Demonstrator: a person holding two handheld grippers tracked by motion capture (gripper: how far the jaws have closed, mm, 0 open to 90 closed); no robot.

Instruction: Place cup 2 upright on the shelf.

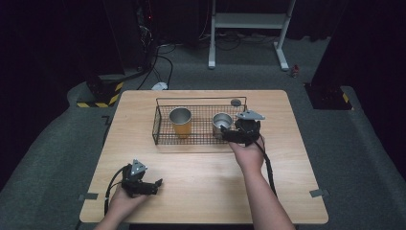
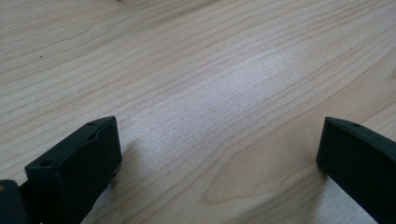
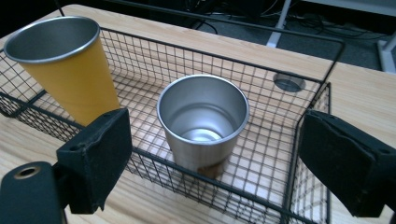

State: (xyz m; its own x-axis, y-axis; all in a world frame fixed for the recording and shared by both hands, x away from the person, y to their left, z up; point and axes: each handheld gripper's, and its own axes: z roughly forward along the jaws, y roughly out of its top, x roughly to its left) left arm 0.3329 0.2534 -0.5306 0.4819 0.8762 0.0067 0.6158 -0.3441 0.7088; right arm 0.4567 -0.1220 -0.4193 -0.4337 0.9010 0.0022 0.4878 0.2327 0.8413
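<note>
A black wire basket (image 1: 163, 139) (image 3: 261, 196) stands on the far half of the wooden table (image 1: 201, 177). Inside it a yellow cup (image 1: 181, 122) (image 3: 70, 70) stands upright at the left and a silver cup (image 1: 221, 123) (image 3: 203, 121) at the right. My right gripper (image 1: 229, 135) (image 3: 212, 163) hovers at the basket's right front corner, open, its jaws wide apart just short of the silver cup. My left gripper (image 1: 154, 185) (image 2: 217, 154) rests low over bare wood at the near left, open, with nothing between its jaws.
A small grey round disc (image 1: 235, 102) (image 3: 288, 82) is set in the tabletop just behind the basket. A white stand (image 1: 249, 21) and cables are on the floor beyond the table. Bare wood stretches between the two grippers.
</note>
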